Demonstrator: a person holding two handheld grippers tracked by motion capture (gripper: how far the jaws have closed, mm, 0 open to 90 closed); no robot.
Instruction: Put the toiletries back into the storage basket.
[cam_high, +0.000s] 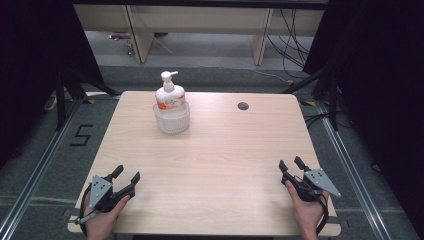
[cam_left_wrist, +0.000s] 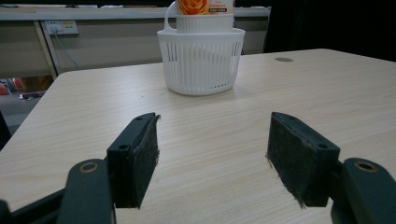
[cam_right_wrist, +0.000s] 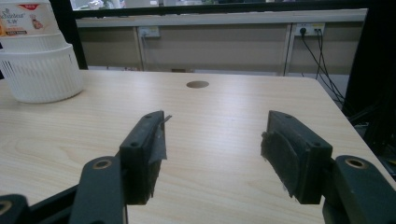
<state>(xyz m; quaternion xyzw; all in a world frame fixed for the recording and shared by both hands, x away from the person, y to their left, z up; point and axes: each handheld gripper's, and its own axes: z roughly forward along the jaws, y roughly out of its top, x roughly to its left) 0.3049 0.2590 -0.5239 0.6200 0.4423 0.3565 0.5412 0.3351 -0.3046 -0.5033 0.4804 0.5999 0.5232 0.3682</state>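
Observation:
A white pump bottle (cam_high: 170, 95) with an orange label stands upright inside a small white slotted basket (cam_high: 172, 120) at the far middle-left of the wooden table (cam_high: 215, 165). The same basket (cam_left_wrist: 201, 63) sits ahead of my left gripper's jaws with the bottle (cam_left_wrist: 204, 8) in it, and the basket (cam_right_wrist: 39, 77) shows at the far left in the right gripper view. My left gripper (cam_high: 126, 175) rests open at the near left corner, held by a hand. At the near right edge my right gripper (cam_high: 291, 163) is open too. Nothing lies between either pair of jaws.
A round cable hole (cam_high: 243, 106) sits in the tabletop at the far right of centre. Dark curtains flank the table. Beyond its far edge are wooden furniture legs (cam_high: 142, 35) and trailing cables (cam_high: 292, 45) on the floor.

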